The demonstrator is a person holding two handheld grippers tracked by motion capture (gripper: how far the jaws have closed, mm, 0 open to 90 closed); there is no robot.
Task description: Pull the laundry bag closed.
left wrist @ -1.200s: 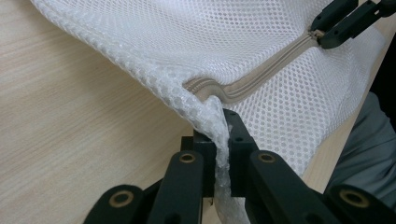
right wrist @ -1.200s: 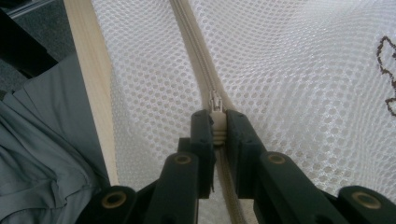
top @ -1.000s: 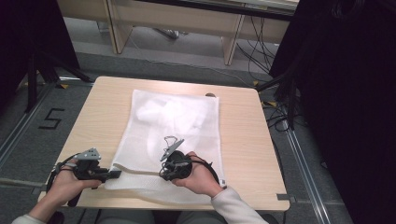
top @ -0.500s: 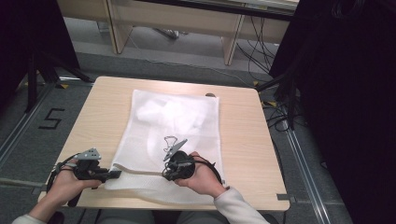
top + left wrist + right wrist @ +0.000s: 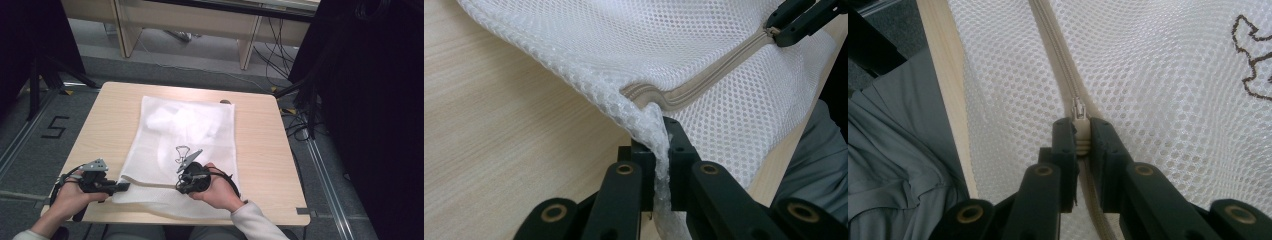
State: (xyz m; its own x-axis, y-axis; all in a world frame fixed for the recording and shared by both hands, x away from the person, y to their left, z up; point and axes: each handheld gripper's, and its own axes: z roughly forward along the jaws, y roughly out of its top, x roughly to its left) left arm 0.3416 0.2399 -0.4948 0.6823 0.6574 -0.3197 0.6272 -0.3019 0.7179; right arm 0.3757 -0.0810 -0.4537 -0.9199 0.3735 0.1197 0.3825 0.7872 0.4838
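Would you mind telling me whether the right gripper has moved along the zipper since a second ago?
Barely, if at all: the right gripper keeps its place below the dark print on the mesh laundry bag, shut on the zipper pull.

Both grippers (image 5: 121, 187) (image 5: 181, 184) (hand-held) on mesh bag (image 5: 185, 135) — near edge.

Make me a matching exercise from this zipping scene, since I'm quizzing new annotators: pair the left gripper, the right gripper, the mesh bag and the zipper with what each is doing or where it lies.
Column 1:
1. left gripper
2. right gripper
3. mesh bag
4. zipper

Column 2:
A. beige band running along the bag near the person's edge
B. shut on the zipper pull
C. spread flat, white, on the wooden table
D. pinching the bag's corner fabric

Pairs: 1-D, 2-B, 3-C, 4-A
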